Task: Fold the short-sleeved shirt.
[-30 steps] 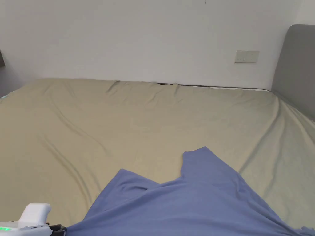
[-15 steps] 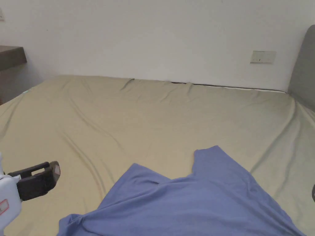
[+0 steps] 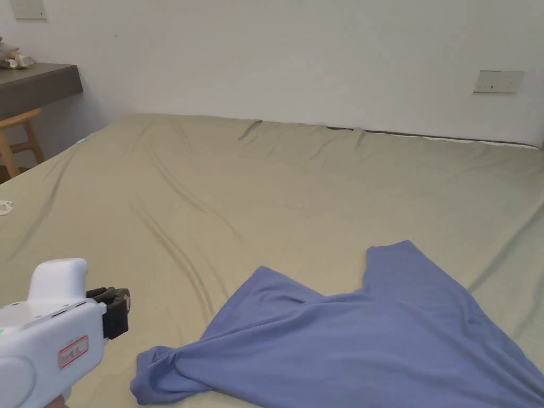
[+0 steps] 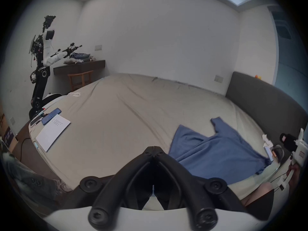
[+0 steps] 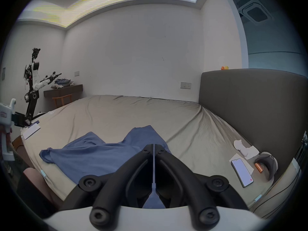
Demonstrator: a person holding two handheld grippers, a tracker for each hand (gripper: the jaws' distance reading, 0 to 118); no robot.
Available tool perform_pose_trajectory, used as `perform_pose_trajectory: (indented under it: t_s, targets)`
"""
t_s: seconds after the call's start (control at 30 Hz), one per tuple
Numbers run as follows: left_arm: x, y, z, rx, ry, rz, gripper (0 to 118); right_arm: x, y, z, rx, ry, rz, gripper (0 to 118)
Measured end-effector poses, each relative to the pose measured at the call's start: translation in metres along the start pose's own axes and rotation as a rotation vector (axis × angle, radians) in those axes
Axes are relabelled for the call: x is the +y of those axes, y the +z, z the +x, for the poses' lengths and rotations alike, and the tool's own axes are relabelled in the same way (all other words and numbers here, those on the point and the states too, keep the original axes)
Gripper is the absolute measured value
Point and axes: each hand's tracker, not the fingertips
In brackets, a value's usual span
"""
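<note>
A blue short-sleeved shirt (image 3: 372,340) lies spread on the beige bed sheet (image 3: 265,202), with one sleeve pointing to the far side and its left corner bunched up. The left gripper (image 3: 123,312) hovers left of that corner, clear of the cloth. In the left gripper view its jaws (image 4: 154,148) meet with nothing between them, and the shirt (image 4: 216,149) lies to their right. The right gripper (image 5: 153,145) is shut above the shirt (image 5: 93,154). The left gripper view shows the right gripper (image 4: 284,138) held beyond the shirt's right edge.
A phone (image 4: 50,116) and a paper sheet (image 4: 53,131) lie on the bed's left corner. Another phone (image 5: 242,172) and a white cloth (image 5: 245,148) lie by the grey headboard (image 5: 250,104). A standing robot (image 4: 41,59), a shelf (image 3: 37,85) and a stool are at far left.
The shirt's left corner has left the left gripper and now lies bunched on the bed. That gripper has risen and its jaws have shut. The head camera has turned left.
</note>
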Motion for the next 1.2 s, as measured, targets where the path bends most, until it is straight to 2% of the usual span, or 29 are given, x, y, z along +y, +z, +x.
perform_pose_trajectory:
  t_s: [0.07, 0.1, 0.13, 0.17, 0.2, 0.27, 0.33, 0.37, 0.43, 0.47, 0.5, 0.57, 0.63, 0.67, 0.73, 0.8, 0.9, 0.97, 1.03, 1.07, 1.13, 1.17, 1.2]
  targets:
    - [0.005, -0.036, -0.003, 0.011, -0.046, -0.149, 2, -0.001, -0.003, 0.0, 0.013, -0.006, -0.012, 4]
    - [0.004, -0.054, -0.007, 0.022, -0.043, -0.211, 24, -0.001, -0.004, 0.0, 0.014, -0.01, -0.019, 4]
    - [0.001, -0.074, -0.011, 0.022, -0.036, -0.262, 69, -0.001, -0.006, 0.001, 0.015, -0.014, -0.027, 4]
    - [-0.005, -0.091, -0.015, 0.002, -0.011, -0.302, 97, -0.002, -0.007, 0.0, 0.017, -0.013, -0.033, 4]
    - [-0.011, -0.107, -0.018, -0.004, 0.007, -0.359, 101, -0.002, -0.009, 0.0, 0.02, -0.009, -0.044, 4]
    - [-0.023, -0.135, -0.023, 0.007, 0.039, -0.429, 100, -0.004, -0.011, 0.001, 0.02, -0.007, -0.05, 4]
    - [-0.033, -0.15, -0.019, 0.027, 0.002, -0.466, 100, -0.006, -0.016, 0.001, 0.021, -0.01, -0.065, 4]
    - [-0.038, -0.157, -0.019, 0.04, -0.01, -0.477, 97, -0.007, -0.018, 0.001, 0.018, -0.01, -0.068, 4]
    - [-0.048, -0.168, -0.016, 0.059, -0.037, -0.564, 82, -0.01, -0.025, 0.0, 0.023, -0.007, -0.087, 4]
    - [-0.055, -0.167, -0.014, 0.038, -0.033, -0.585, 80, -0.011, -0.028, 0.0, 0.022, -0.003, -0.097, 4]
    - [-0.058, -0.16, -0.007, 0.067, -0.074, -0.524, 67, -0.012, -0.031, -0.001, 0.026, 0.001, -0.108, 4]
    - [-0.057, -0.148, 0.004, -0.018, -0.156, -0.507, 33, -0.015, -0.035, -0.002, 0.036, 0.004, -0.121, 4]
    - [-0.061, -0.134, 0.01, -0.038, -0.232, -0.492, 9, -0.017, -0.041, -0.003, 0.048, 0.005, -0.143, 4]
    - [-0.063, -0.13, 0.01, -0.12, -0.209, -0.495, 3, -0.019, -0.043, -0.004, 0.052, 0.009, -0.147, 4]
    - [-0.067, -0.118, 0.011, -0.141, -0.171, -0.508, 3, -0.021, -0.044, -0.005, 0.063, 0.026, -0.162, 4]
    - [-0.064, -0.102, 0.012, -0.124, -0.199, -0.422, 3, -0.024, -0.046, -0.007, 0.073, 0.043, -0.174, 4]
    - [-0.054, -0.087, 0.009, -0.121, -0.132, -0.325, 3, -0.027, -0.054, -0.002, 0.089, 0.053, -0.198, 4]
    - [-0.044, -0.078, 0.009, -0.089, -0.143, -0.245, 3, -0.027, -0.065, 0.003, 0.099, 0.058, -0.223, 4]
    - [-0.029, -0.074, 0.008, -0.071, -0.141, -0.18, 3, -0.023, -0.093, 0.011, 0.115, 0.09, -0.26, 4]
    - [-0.022, -0.073, 0.005, -0.08, -0.121, -0.172, 3, -0.019, -0.108, 0.015, 0.092, 0.1, -0.269, 4]
    - [-0.008, -0.067, 0.005, -0.077, -0.03, -0.101, 3, -0.008, -0.152, 0.031, 0.1, 0.09, -0.32, 5]
    - [-0.003, -0.066, 0.004, -0.094, -0.021, -0.107, 3, -0.003, -0.176, 0.039, 0.116, 0.063, -0.358, 11]
    - [0.001, -0.066, 0.005, -0.097, -0.021, -0.113, 3, 0.0, -0.205, 0.047, 0.114, 0.054, -0.405, 35]
